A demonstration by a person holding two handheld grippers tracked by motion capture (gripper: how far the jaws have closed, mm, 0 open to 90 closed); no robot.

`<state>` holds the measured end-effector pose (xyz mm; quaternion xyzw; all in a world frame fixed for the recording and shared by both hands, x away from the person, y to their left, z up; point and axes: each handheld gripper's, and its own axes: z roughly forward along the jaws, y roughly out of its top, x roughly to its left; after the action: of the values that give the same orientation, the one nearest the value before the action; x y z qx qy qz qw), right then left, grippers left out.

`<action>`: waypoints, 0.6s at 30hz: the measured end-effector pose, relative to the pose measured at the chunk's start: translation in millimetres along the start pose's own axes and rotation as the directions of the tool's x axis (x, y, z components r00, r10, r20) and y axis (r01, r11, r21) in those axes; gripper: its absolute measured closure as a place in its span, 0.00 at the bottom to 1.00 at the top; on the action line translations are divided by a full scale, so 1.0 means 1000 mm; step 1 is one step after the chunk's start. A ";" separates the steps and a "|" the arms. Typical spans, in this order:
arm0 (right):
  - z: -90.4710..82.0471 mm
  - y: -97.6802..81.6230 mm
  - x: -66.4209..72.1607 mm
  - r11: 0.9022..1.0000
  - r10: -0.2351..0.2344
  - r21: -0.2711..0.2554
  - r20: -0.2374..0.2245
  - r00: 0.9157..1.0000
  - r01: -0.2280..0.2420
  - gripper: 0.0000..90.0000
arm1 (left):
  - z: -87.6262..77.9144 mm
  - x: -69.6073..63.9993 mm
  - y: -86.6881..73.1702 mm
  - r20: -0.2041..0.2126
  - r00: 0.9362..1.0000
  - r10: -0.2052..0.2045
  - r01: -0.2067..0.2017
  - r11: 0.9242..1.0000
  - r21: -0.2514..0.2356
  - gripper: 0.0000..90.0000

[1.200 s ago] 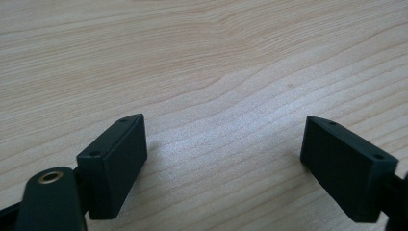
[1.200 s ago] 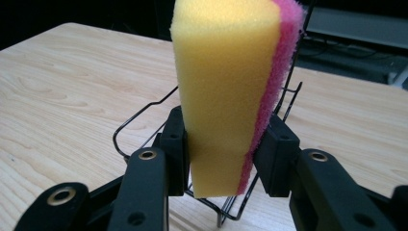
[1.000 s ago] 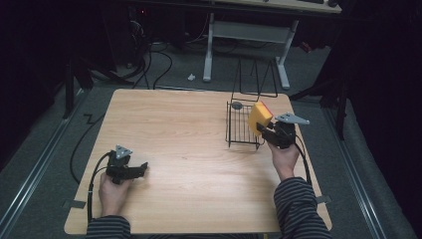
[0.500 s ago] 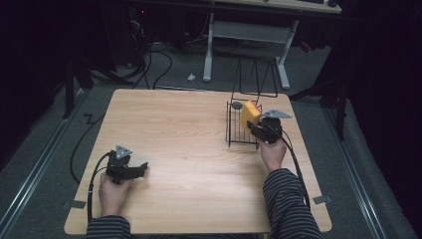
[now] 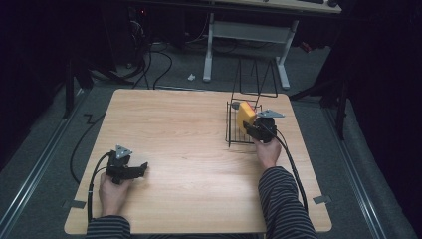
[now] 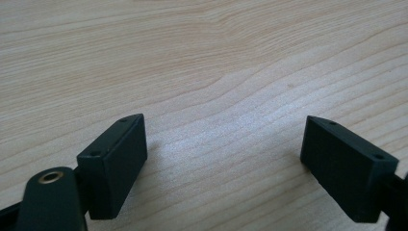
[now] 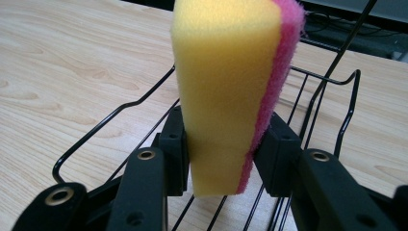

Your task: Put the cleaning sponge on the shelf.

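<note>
Sponge (image 7: 231, 96) top cut off by right gripper view's edge.

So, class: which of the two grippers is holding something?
The right gripper: its jaws pinch a yellow-and-pink sponge over the wire rack. The left gripper is open, empty.

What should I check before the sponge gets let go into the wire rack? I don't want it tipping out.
1. Grip: right gripper clamps the sponge near its lower end: ok.
2. Sponge over the wire rack, above its wires: ok.
3. Sponge resting on the rack floor: cannot tell.
4. Sponge upright between the jaws: ok.
5. Left gripper open, empty, low over bare table, away from the rack: ok.
6. Small grey item at the rack's far corner, clear of the drop spot: cannot tell.
</note>
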<state>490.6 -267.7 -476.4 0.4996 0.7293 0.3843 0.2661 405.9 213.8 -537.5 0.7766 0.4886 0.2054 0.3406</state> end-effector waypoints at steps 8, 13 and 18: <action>0.002 -0.002 0.000 1.000 -0.004 0.016 0.002 1.000 0.004 0.58 | 0.000 0.000 0.000 0.000 1.000 0.000 0.000 1.000 0.000 0.19; 0.001 -0.002 0.000 1.000 0.002 0.011 -0.002 1.000 -0.002 0.48 | 0.000 0.000 0.000 0.000 1.000 0.000 0.000 1.000 0.000 0.19; 0.000 -0.001 0.000 1.000 0.003 0.003 0.009 1.000 -0.003 0.41 | 0.000 0.000 0.000 0.000 1.000 0.000 0.000 1.000 0.000 0.19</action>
<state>490.1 -267.9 -477.2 0.5026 0.7281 0.3813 0.2680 405.9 213.8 -537.5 0.7767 0.4885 0.2054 0.3406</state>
